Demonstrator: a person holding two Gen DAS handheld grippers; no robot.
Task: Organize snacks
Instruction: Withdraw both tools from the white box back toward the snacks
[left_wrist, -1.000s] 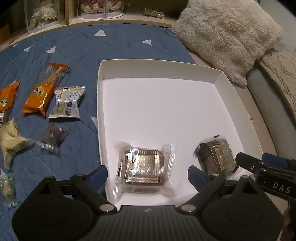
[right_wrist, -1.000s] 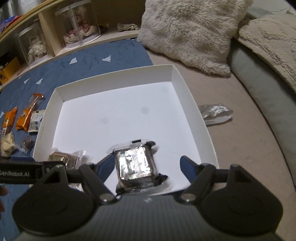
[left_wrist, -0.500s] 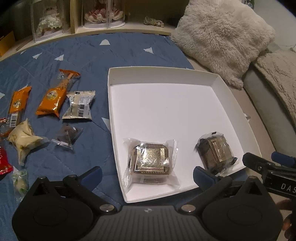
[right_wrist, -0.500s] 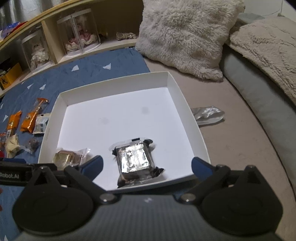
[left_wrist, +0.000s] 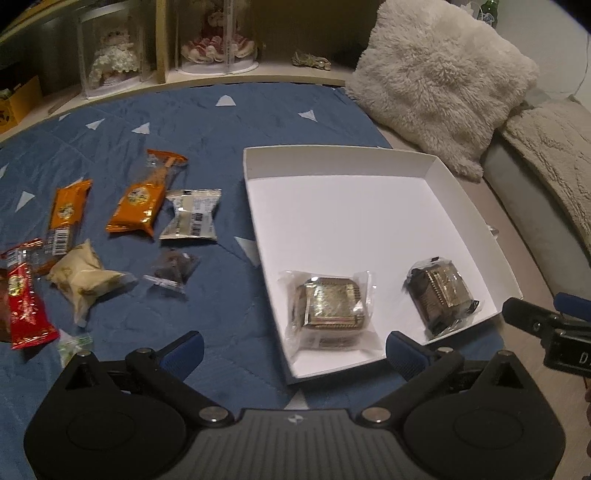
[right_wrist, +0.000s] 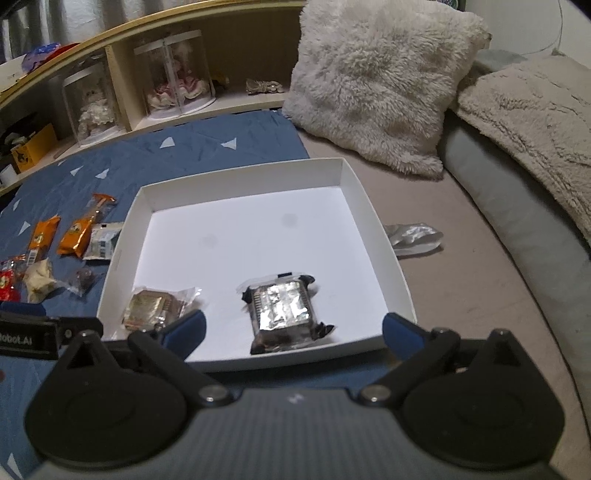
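Observation:
A white shallow box (left_wrist: 461, 192) (right_wrist: 354, 192) lies on the bed. Inside, near its front edge, lie a clear-wrapped gold cake (left_wrist: 328, 306) (right_wrist: 151, 306) and a dark-wrapped cake (left_wrist: 439, 291) (right_wrist: 282, 310). Left of the box on the blue quilt lie loose snacks: two orange packets (left_wrist: 142, 201) (left_wrist: 66, 218), a silver packet (left_wrist: 192, 221), a small dark sweet (left_wrist: 171, 267), a cream packet (left_wrist: 83, 280) and a red packet (left_wrist: 24, 306). My left gripper (left_wrist: 295, 350) and right gripper (right_wrist: 293, 326) are both open and empty, held above the box's front edge.
A fluffy white pillow (left_wrist: 439, 81) and a beige blanket (right_wrist: 535, 122) lie behind and right of the box. A crumpled silver wrapper (right_wrist: 413, 236) lies right of the box. A shelf with glass-domed dolls (left_wrist: 214, 40) runs along the back.
Both grippers have pulled back and up from the box, jaws opened wider. The two cakes stay where they lay. More of the loose snacks on the left has come into view.

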